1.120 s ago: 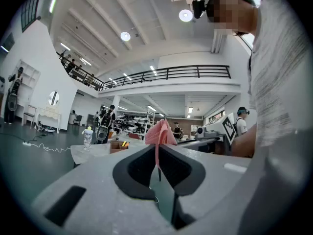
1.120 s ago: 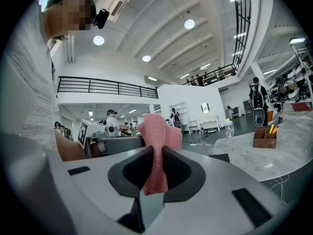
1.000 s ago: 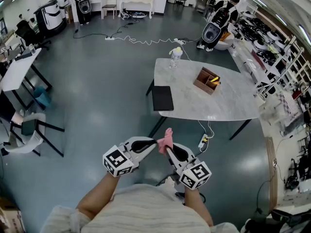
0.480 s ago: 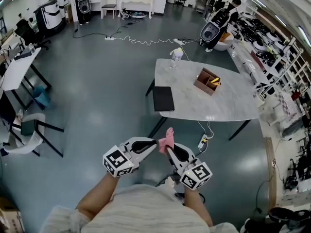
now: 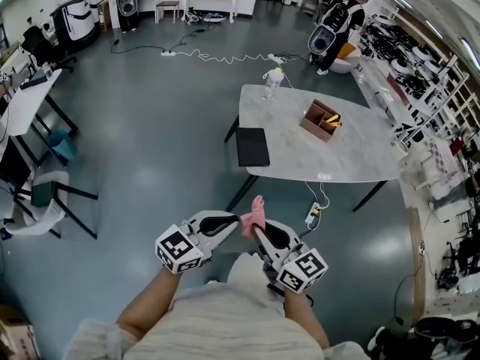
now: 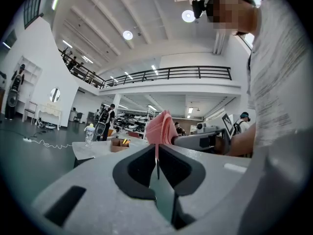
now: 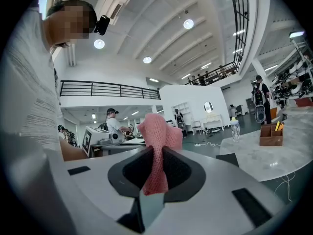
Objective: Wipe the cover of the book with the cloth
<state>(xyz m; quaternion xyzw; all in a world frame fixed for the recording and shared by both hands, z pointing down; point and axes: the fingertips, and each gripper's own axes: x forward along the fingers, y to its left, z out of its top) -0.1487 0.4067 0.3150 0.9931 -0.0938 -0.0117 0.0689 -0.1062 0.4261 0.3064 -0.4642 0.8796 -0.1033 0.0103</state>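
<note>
1. Little has changed since a second ago: both grippers hold the same pose in front of us. Our pale knee (image 5: 246, 267) has come forward beneath them.
2. We hold the pink cloth (image 5: 256, 214) up in the air between the two gripper tips, bunched and standing upright.
3. Our right gripper (image 5: 258, 232) is clamped on the cloth; a thick fold of it runs down into the jaws.
4. Our left gripper (image 5: 241, 220) has its jaws pressed together, with a thin edge of the cloth caught in the seam between them.
5. We see the black book (image 5: 253, 147) lying flat at the left end of the pale marble table (image 5: 352, 160), well apart from the cloth.
6. Farther along the table stand a wooden box (image 5: 320, 121) and, at the far corner, a bottle (image 5: 272, 83).
</note>
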